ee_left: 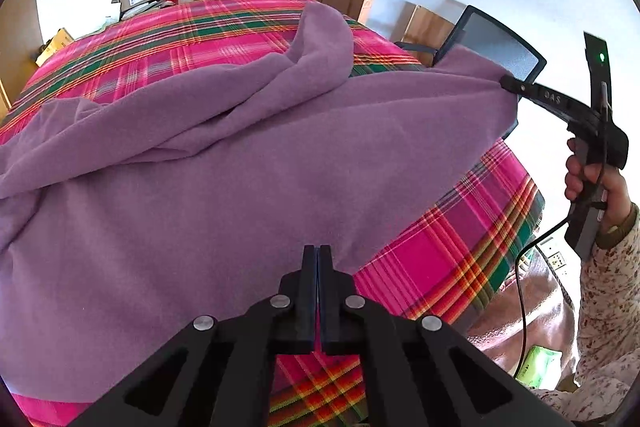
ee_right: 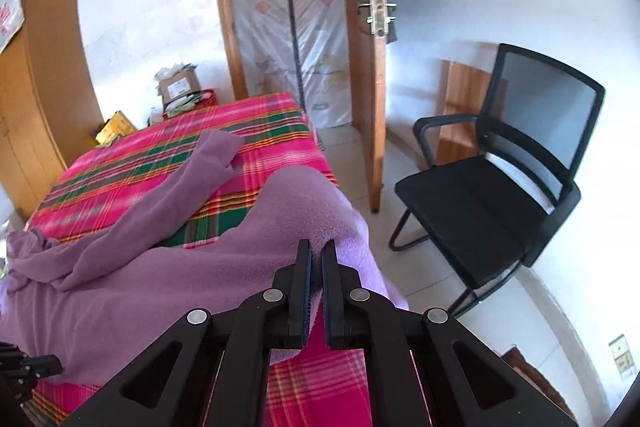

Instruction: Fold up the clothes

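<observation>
two grippers clamping one purple garment (ee_left: 224, 163): left gripper (ee_left: 319, 255) at lower centre, right gripper (ee_right: 316, 259) pinching its edge at lower centre, over plaid bed cover (ee_right: 168, 167).

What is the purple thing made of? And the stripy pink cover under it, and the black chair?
The purple garment looks like soft fleece: matte and fuzzy, fluffy at the pinched edge. The plaid cover seems thin woven cotton, flat with crisp stripes. The chair appears to have a see-through mesh back, padded fabric seat and a dark frame, probably metal.
</observation>
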The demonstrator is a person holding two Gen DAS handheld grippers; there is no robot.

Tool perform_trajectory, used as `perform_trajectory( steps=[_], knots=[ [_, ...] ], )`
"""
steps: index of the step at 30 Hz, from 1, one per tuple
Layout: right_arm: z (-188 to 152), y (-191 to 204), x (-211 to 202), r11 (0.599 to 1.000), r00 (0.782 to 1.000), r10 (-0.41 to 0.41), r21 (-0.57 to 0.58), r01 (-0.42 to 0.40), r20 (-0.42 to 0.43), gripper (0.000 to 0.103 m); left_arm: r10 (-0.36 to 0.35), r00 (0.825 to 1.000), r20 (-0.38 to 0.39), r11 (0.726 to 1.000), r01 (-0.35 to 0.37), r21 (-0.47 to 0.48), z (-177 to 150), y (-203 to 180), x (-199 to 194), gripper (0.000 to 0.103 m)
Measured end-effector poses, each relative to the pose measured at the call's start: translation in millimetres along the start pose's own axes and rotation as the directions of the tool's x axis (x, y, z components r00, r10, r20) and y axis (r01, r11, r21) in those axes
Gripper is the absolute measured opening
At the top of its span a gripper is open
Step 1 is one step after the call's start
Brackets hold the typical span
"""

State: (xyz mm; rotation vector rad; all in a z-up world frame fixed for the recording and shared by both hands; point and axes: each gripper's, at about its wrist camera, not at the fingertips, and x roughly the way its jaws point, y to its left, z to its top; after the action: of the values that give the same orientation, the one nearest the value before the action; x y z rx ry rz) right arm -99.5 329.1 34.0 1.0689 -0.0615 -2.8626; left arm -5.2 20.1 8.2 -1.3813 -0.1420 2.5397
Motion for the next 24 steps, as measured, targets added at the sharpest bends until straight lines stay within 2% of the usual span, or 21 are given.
perform_trajectory(
  steps=[5,8,12,17,18,24],
  knots=[
    [-10.1,-5.5,1.9,0.999,0.998,-0.044,0.006,0.045,-0.033,0.005,0.026,0.999,-0.032,1.000,-0.026,0.004,-2.4,-0.7,1.6,0.002],
    [-15.4,-10.3,1.9,0.999,0.998,-0.038,0.022,0.039,-0.048,0.005,0.066,0.997,-0.038,0.998,-0.065,0.022,-2.1,-3.4,3.0,0.010],
    [-22.5,-16.7,1.9,0.999,0.997,-0.029,0.043,0.032,-0.067,0.006,0.108,0.993,-0.056,0.992,-0.104,0.068,-2.2,-7.9,8.1,0.010],
    [-31.4,-24.7,1.9,0.997,0.996,-0.018,0.069,0.024,-0.091,0.023,0.130,0.990,-0.056,0.988,-0.125,0.093,-2.0,-11.4,9.9,0.012],
    [-33.2,-26.3,1.9,0.997,0.995,-0.016,0.074,0.023,-0.095,0.024,0.139,0.989,-0.055,0.986,-0.132,0.103,-2.3,-13.3,10.4,0.012],
    [-12.3,-32.9,-13.0,0.999,1.000,-0.005,0.049,0.006,-0.007,0.024,0.156,0.986,-0.050,0.980,-0.149,0.135,-0.5,-17.6,13.3,0.012]
  ],
)
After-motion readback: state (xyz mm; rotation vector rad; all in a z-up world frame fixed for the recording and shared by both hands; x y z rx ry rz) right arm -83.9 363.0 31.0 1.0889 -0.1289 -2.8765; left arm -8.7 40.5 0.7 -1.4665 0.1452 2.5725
